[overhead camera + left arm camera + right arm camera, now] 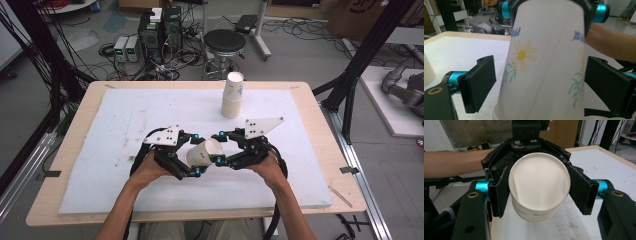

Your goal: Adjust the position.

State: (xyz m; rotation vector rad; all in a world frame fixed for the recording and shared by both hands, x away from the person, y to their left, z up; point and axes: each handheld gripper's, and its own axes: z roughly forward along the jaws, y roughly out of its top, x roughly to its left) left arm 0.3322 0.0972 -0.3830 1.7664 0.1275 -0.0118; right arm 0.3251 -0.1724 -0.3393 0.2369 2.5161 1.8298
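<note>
Just below the table's middle, a paper cup (pixel 204 152) printed with a yellow daisy lies tipped on its side in the air between two hand-held grippers, its open mouth turned toward the right one. The right gripper (pixel 216 147) comes in from three o'clock and its pads (pixel 502 190) clamp the cup's rim from both sides. The left gripper (pixel 196 155) comes in from nine o'clock; its jaws straddle the cup's narrow end, spread apart with a gap showing at each pad (pixel 480 82). Toward twelve o'clock a stack of paper cups (pixel 233 96) stands upright on the white foam mat (pixel 125 120), well apart from the held cup.
</note>
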